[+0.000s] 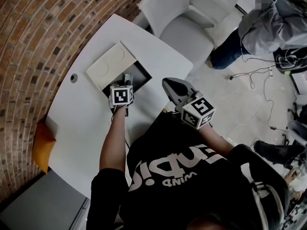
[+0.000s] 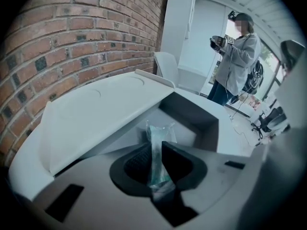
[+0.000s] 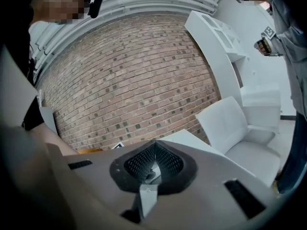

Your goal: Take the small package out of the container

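Note:
A small clear plastic package [image 2: 160, 131] stands upright between my left gripper's [image 2: 154, 145] black pads, which press on it from both sides. It sits just above the dark recessed container [image 2: 192, 116] in the white table, whose white lid [image 2: 100, 114] is flipped open to the left. In the head view the left gripper [image 1: 127, 80] reaches into the container opening [image 1: 141, 75] beside the lid [image 1: 111, 63]. My right gripper [image 1: 168, 85] hovers off the table's right edge. In its own view the right gripper [image 3: 154, 145] has its jaws closed tip to tip with nothing between them.
A curved brick wall [image 1: 43, 28] borders the white table [image 1: 81, 114]. A white armchair [image 1: 184, 18] stands beyond the table. A person [image 1: 268, 28] stands at the far right, with cables [image 1: 259, 75] on the floor. An orange cushion [image 1: 42, 145] lies at the table's left end.

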